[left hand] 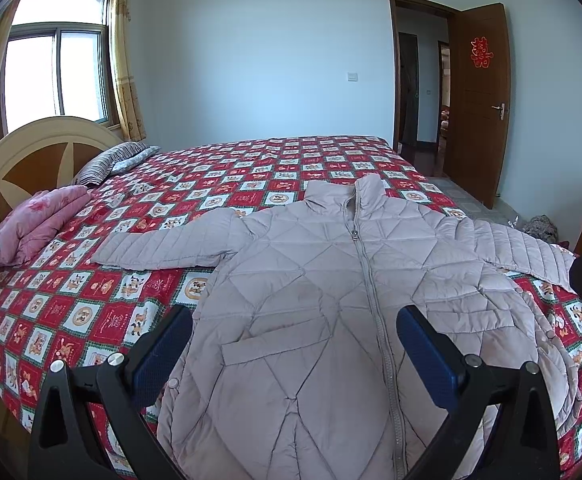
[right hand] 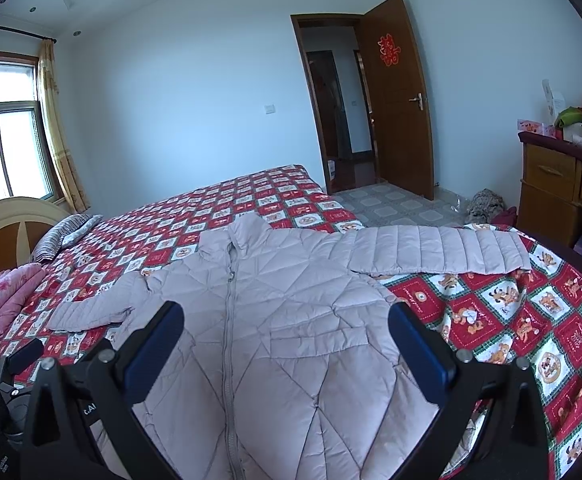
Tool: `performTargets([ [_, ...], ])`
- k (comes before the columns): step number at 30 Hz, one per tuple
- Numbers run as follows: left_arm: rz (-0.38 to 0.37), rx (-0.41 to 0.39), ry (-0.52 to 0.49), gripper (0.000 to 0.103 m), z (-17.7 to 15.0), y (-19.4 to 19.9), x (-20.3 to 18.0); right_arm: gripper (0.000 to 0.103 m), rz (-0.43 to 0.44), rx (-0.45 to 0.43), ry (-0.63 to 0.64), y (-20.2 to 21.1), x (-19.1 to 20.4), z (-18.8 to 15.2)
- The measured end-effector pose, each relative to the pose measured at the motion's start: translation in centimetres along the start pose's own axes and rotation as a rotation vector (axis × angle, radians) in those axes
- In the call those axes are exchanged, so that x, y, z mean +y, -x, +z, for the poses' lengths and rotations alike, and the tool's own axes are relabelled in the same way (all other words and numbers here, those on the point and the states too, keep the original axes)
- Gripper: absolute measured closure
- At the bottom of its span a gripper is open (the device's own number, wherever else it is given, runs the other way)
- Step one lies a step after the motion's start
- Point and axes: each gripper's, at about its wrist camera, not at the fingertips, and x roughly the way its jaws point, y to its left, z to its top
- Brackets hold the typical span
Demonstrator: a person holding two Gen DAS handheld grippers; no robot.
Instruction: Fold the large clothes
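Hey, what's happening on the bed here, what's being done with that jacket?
A person holding a gripper in each hand is about to fold a pale quilted jacket. It lies front up and zipped on the red patterned bedspread, collar toward the far side, both sleeves spread out sideways. The left gripper and right gripper both hover open above the jacket's lower half, gripping nothing. No fold shows yet. A folded pink blanket sits near the headboard.

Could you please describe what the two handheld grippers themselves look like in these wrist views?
The left gripper and the right gripper look alike: black angular frames with triangular cut-outs, round silver bolt heads at the joints, and two fingers faced with flat blue pads. Small white lettering, too small to read, marks the right gripper's frame. No sleeves or hands show.
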Motion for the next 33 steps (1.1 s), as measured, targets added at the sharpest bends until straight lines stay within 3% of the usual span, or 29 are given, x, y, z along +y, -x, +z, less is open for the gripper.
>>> performTargets([
  [33, 0.0, 0.014, 0.011, 0.001, -0.09, -0.25, 0.31, 0.0, 0.002, 0.024, -0.004, -0.4, 0.19, -0.07],
])
